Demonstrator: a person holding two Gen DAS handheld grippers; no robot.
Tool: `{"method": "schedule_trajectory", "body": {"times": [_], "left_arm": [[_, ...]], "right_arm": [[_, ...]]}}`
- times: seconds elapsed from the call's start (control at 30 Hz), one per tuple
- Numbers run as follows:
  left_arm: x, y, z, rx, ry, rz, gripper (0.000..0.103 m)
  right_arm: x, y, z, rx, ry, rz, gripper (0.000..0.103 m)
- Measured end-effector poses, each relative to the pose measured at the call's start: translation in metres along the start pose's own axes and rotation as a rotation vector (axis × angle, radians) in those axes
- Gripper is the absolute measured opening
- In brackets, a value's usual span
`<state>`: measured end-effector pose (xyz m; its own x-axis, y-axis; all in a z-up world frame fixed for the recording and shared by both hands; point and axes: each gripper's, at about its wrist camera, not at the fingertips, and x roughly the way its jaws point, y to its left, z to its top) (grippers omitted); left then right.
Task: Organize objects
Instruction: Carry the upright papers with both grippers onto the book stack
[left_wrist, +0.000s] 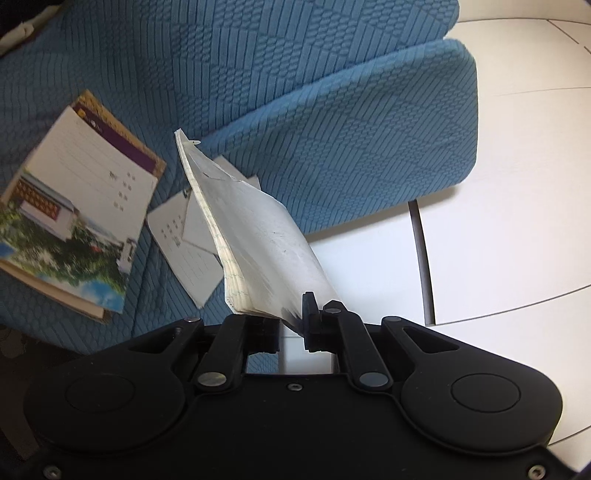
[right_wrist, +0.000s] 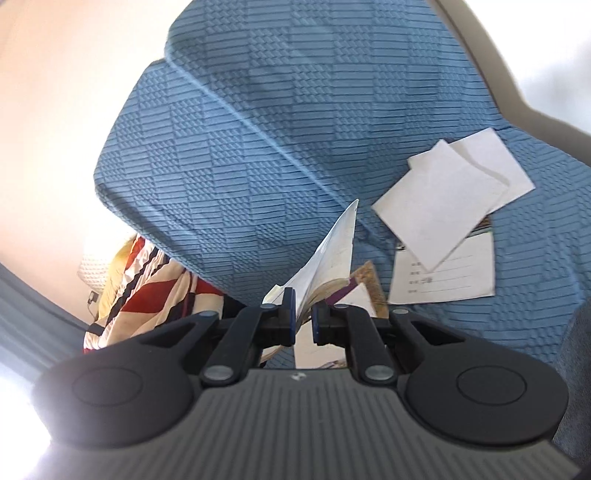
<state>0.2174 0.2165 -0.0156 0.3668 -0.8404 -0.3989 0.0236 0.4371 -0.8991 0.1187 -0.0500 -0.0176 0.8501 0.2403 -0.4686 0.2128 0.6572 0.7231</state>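
We see a thin white notebook (left_wrist: 255, 236) lifted off the blue sofa seat (left_wrist: 332, 140), edge-on and sagging. On the seat lie a stacked book with a landscape cover (left_wrist: 74, 221) near its front edge and overlapping white sheets (right_wrist: 443, 206) toward the back cushion.

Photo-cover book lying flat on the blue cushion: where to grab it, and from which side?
Grip the photo-cover book at its near edge, where the page block and cover show, probably coming in low from the cushion's front. It lies flat, so a thin edge pinch suits the jaws. The left gripper is shut on a notebook, so free that first.
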Motion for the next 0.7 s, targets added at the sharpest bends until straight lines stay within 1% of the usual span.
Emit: {"method": "schedule_trajectory", "body": {"times": [0.17, 0.4, 0.57, 0.7], "left_arm": [[-0.012, 0.017, 0.021, 0.008, -0.034, 0.039, 0.009], [-0.019, 0.056, 0.047, 0.028, -0.096, 0.065, 0.01], [-0.01, 0.083, 0.054, 0.026, -0.135, 0.121, 0.01], [0.002, 0.098, 0.053, 0.019, -0.142, 0.167, 0.01]], "right_arm": [[0.031, 0.009, -0.009, -0.025, 0.023, -0.004, 0.011], [0.081, 0.012, -0.026, -0.12, 0.052, 0.009, 0.012], [0.11, 0.01, -0.039, -0.193, 0.063, -0.014, 0.012], [0.122, 0.002, -0.051, -0.239, 0.071, -0.038, 0.012]]}}
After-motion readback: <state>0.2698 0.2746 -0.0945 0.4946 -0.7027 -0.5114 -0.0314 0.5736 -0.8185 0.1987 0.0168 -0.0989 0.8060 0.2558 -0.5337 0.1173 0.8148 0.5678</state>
